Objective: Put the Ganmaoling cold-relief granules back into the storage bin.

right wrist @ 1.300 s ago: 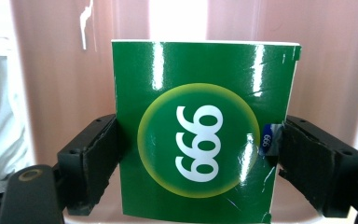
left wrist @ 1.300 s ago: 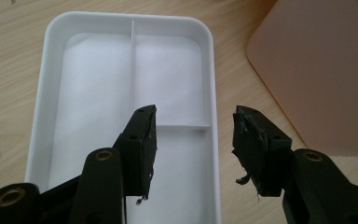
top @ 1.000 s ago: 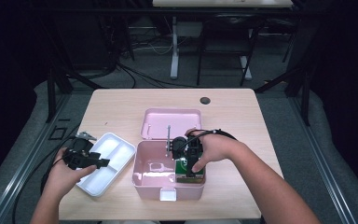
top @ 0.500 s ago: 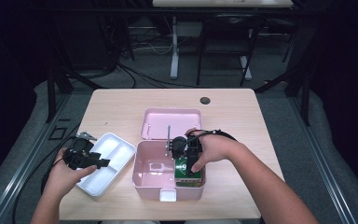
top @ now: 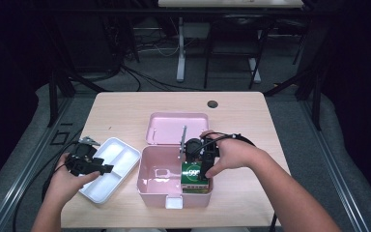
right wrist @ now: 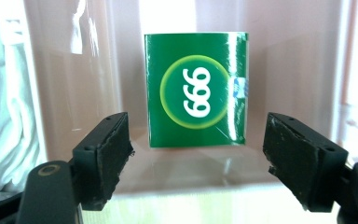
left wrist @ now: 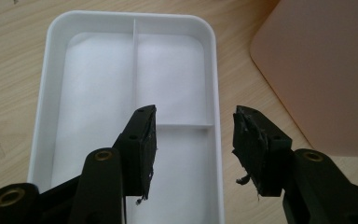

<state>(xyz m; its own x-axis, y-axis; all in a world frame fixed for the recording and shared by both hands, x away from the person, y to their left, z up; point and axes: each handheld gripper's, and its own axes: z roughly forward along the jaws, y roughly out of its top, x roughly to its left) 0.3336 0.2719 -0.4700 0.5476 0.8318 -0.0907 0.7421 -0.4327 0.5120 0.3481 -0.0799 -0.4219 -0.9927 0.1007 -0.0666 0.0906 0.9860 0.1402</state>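
Observation:
A green carton (top: 193,177) printed with white digits lies in the right half of the open pink box (top: 150,175). My right gripper (top: 197,165) hangs over it, pointing down into the box. In the right gripper view the carton (right wrist: 196,109) sits beyond the gripper (right wrist: 196,140), whose jaws have just been closing a little but stand wide, the pads touching nothing. My left gripper (top: 107,168) hovers open over the white divided tray (top: 123,148). In the left gripper view that gripper (left wrist: 195,122) has nothing between its pads above the tray (left wrist: 56,28).
The pink lid (top: 176,126) lies flat behind the box. A small black disc (top: 212,103) sits near the table's (top: 256,121) far edge. The pink box's side (left wrist: 321,70) is close to the tray's right. Cables trail over the floor at the left.
My right gripper has lifted slightly above the green carton. The left gripper and the tray have not moved.

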